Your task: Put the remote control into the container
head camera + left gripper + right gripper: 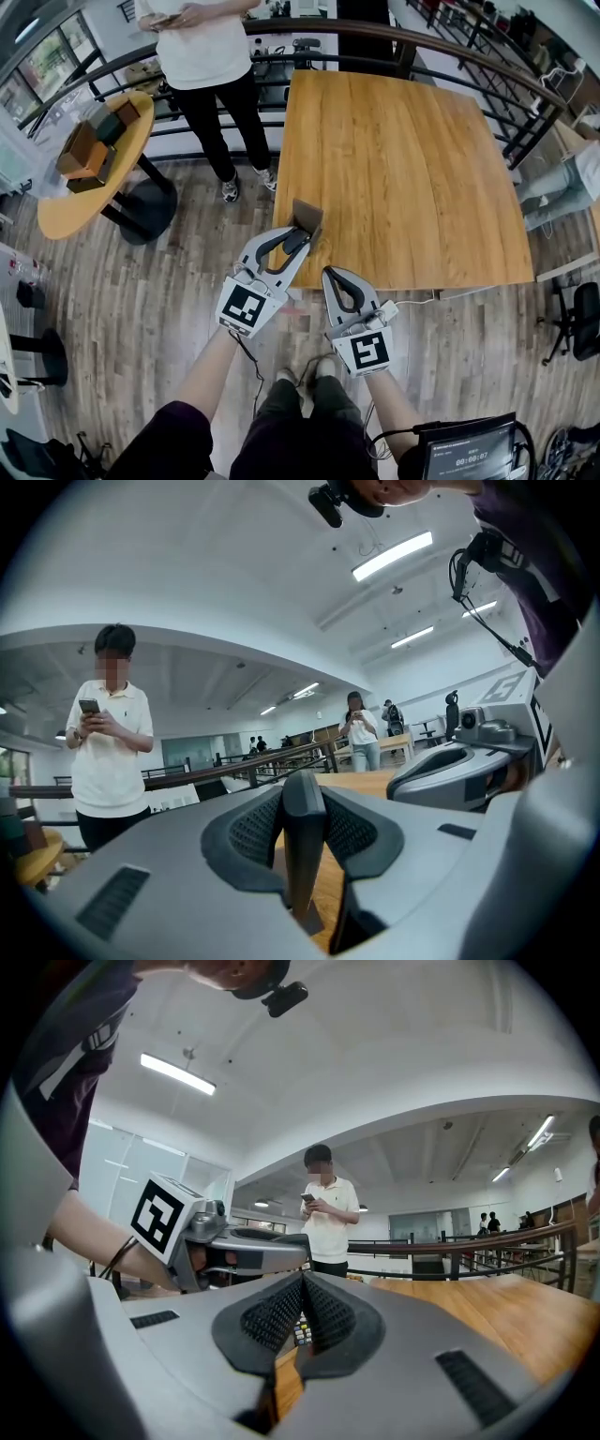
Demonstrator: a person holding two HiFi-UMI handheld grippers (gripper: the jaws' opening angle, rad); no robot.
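My left gripper (305, 234) is shut on the remote control (302, 855), a thin dark slab standing upright and edge-on between the pads. It hovers at the near left corner of the wooden table (403, 159). Right at its fingertips stands the container (307, 216), a small box with a brown face and a pale grey rim. My right gripper (329, 273) sits just behind and to the right, pointing at the left one. Its pads meet at the tips (302, 1281) and grip nothing. Through the slit between them, the remote's buttons (300, 1330) show.
A person in a white shirt (202, 56) stands beyond the table's far left corner, by a dark railing (422, 42). A round side table (94, 150) with boxes stands at the left. Another person (562, 183) sits at the right edge. A small screen (469, 455) is at my right hip.
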